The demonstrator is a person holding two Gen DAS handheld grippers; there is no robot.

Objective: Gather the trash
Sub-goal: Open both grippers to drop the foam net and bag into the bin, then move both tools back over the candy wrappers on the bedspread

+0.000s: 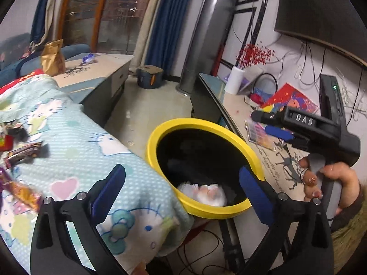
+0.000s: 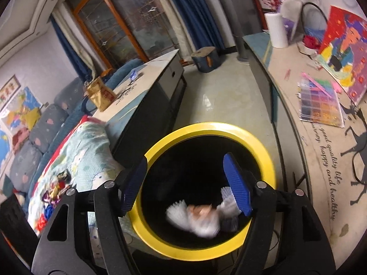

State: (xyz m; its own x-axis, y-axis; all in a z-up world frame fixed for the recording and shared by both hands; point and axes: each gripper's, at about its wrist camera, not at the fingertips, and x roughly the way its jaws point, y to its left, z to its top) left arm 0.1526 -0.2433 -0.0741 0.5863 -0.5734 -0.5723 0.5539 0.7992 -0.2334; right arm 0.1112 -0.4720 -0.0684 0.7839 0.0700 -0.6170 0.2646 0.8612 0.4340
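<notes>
In the left wrist view, the left tongs [image 1: 182, 184] gape wide and empty between the wrapper-strewn blanket [image 1: 96, 151] and the yellow-rimmed bin [image 1: 160, 128], placed close for short drops. In the right wrist view, the right tongs [image 2: 184, 183] hang wide over the bin's mouth, with the blurred white wrapper [image 2: 201, 221] inside the bin, seemingly just let go; more wrappers [image 2: 54, 191] wait on the blanket.

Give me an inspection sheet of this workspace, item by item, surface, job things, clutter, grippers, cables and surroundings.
Surface: patterned blanket beside the bin; printed table on the other side.
Job's things: yellow-rimmed bin with a black inside; white wrapper, blurred, inside it; candy wrappers lie loose on the blanket.
Clutter: bead organizer, colourful painting, paper roll, gold bag on a far cabinet.
Grippers: left gripper open, empty; right gripper open, empty, over the bin mouth.
Cables: black cords on the floor under the bin.
Surroundings: blue curtains, window, sofa.
</notes>
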